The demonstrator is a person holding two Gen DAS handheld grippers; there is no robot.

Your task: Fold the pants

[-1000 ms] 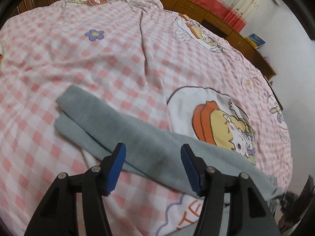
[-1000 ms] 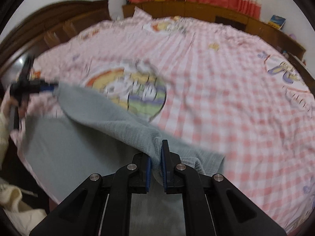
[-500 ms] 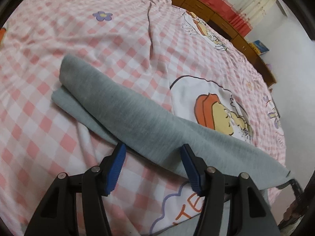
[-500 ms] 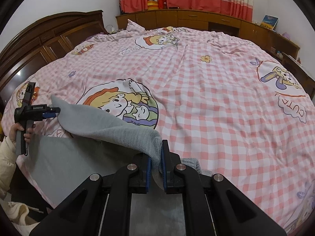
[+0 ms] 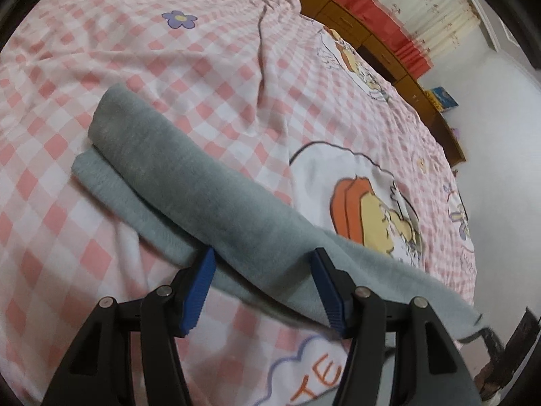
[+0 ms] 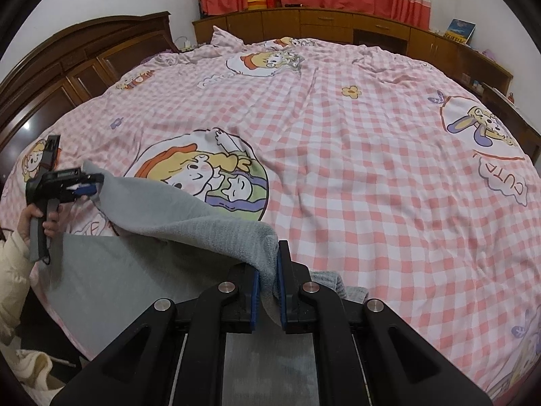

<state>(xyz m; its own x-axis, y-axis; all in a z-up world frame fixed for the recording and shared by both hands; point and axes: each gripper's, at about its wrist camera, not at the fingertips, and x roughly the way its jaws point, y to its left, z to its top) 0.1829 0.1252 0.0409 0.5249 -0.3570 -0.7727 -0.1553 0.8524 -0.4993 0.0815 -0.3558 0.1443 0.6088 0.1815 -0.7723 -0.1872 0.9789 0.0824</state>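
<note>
The grey pants lie on the pink checked bedsheet, one leg folded over the other. My left gripper is open, its blue pads on either side of the upper leg's fabric. In the right wrist view the left gripper sits at the far end of the pants. My right gripper is shut on a bunched fold of the pants and holds that edge lifted above the lower grey layer.
The bedsheet with cartoon prints covers a wide bed. A dark wooden headboard stands at the left and low wooden cabinets along the back wall. The person's hand and cream sleeve are at the left edge.
My left gripper has moved forward so the upper pant leg now lies between its open pads. My right gripper stays shut on the fabric and has steadied, holding the fold raised.
</note>
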